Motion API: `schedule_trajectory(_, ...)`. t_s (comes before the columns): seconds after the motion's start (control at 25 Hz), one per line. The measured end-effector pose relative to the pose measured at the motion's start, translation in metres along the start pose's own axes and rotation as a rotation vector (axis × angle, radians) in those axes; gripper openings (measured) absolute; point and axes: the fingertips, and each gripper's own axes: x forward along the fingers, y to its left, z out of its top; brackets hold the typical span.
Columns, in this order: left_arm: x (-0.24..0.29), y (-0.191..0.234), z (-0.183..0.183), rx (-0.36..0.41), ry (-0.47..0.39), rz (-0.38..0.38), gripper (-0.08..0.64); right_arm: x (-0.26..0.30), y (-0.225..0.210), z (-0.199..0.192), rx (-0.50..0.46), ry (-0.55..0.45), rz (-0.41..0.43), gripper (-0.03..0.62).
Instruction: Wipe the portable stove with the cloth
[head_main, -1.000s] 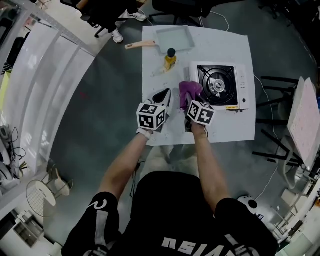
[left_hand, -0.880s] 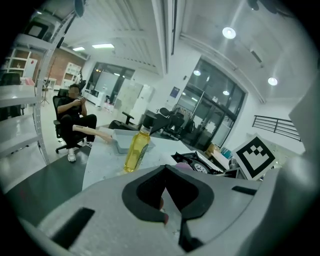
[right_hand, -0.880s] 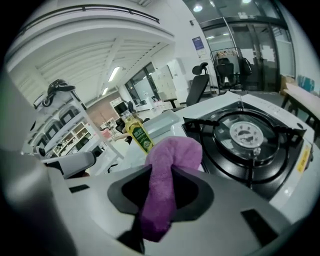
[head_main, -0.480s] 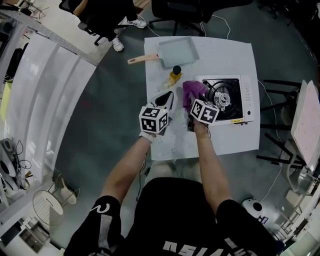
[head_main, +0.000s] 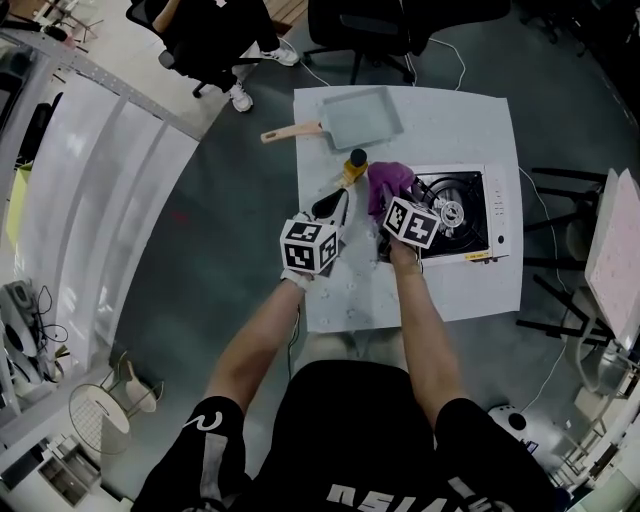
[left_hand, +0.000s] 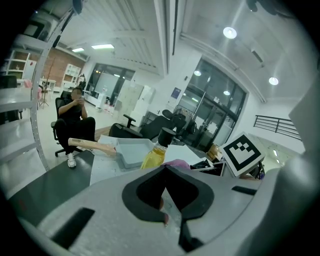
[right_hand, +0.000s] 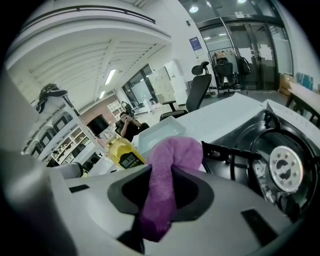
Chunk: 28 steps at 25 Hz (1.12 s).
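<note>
While the right gripper (right_hand: 161, 192) clamps the purple cloth (right_hand: 172, 150) at the portable stove's (head_main: 490, 215) left edge, wiping seems about to start; next, press it down and sweep across; the left gripper (left_hand: 166, 200), jaws together, empty, hovers left of the stove.

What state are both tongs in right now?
Left tongs: closed, nothing between them.
Right tongs: closed on the purple fuzzy cloth.

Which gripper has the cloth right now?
The right gripper: its jaws clamp the purple cloth beside the stove. The left gripper has its jaws together with nothing between them.
</note>
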Motion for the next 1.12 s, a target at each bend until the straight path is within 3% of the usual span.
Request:
schedule_trajectory(0.2, 0.002, -0.005, 0.008, -0.002, -0.015, 0.011, 0.006, -0.009, 0.002, 0.013, 0.002, -0.005, 0.029, 0.101)
schedule_trajectory(0.4, 0.002, -0.016, 0.029, 0.005, -0.062, 0.047, 0.006, -0.02, 0.01, 0.057, -0.007, -0.054, 0.107, 0.101)
schedule_trajectory(0.72, 0.01, -0.046, 0.045, -0.021, -0.134, 0.185, 0.006, -0.036, -0.006, 0.135, -0.157, -0.08, 0.253, 0.101)
schedule_trajectory(1.12, 0.026, -0.115, 0.052, -0.043, -0.21, 0.367, 0.006, -0.038, -0.044, 0.167, -0.362, 0.005, 0.442, 0.101)
